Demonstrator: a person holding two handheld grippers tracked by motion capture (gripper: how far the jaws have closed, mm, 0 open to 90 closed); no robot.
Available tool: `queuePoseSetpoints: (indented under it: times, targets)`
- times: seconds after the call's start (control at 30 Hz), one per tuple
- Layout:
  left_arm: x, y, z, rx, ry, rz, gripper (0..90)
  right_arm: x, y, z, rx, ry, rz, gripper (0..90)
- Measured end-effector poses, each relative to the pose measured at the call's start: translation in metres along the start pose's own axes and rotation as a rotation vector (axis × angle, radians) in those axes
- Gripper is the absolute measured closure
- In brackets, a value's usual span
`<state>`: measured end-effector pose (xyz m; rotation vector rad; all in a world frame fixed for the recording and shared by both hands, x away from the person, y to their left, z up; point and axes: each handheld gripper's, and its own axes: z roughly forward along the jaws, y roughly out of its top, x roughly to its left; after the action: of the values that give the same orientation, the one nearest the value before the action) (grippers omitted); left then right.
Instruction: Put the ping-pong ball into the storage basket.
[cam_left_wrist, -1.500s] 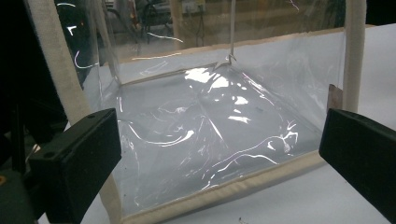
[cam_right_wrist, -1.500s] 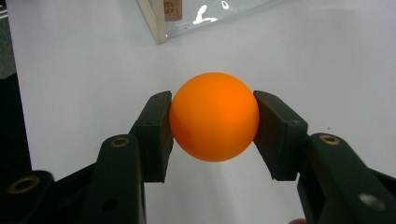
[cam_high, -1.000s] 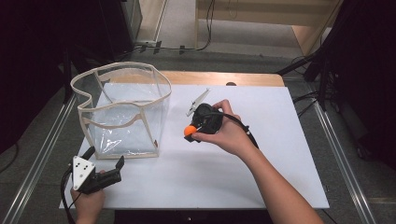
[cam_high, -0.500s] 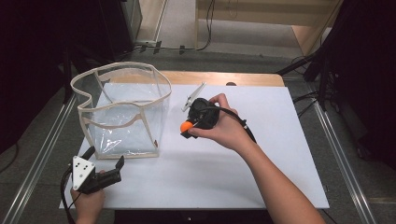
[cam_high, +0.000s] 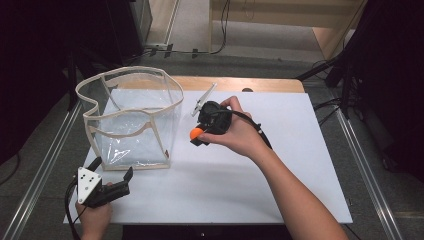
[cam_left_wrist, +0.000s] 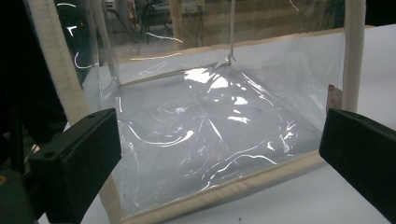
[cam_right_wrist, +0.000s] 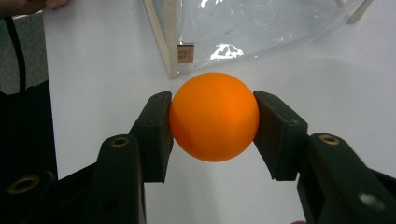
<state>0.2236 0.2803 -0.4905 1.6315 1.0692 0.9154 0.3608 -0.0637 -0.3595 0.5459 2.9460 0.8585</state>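
**Orange ball carried toward the clear bag**

An orange ball (cam_right_wrist: 214, 122) is pinched between the jaws of the right claw (cam_high: 196, 135), which has been shifted slightly leftward since a second ago, toward the transparent bag (cam_high: 131, 120) standing at the counter's (cam_high: 300, 165) far-left corner. The ball is held just above the counter, near the bag's right wall. A drop into the bag seems intended. The left claw (cam_high: 116, 187) is kept spread and empty at the near-left corner, facing the bag.

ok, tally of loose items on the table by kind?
Orange ball: 1
Clear bag: 1
Clip: 1
Total: 3
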Motion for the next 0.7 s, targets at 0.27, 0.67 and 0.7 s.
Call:
queuePoseSetpoints:
  times: [0.27,0.67,0.7]
  targets:
    - [0.000,0.000,0.000,0.000,0.000,-0.001,0.0,-0.002,0.006,-0.004,-0.004,0.016,-0.014,48.2]
    - [0.000,0.000,0.000,0.000,-0.001,-0.001,0.0,-0.003,0.016,-0.008,0.010,0.011,-0.017,48.3]
    - [0.000,0.000,0.000,0.000,-0.001,-0.001,0.0,-0.003,0.016,-0.008,0.010,0.011,-0.017,48.3]
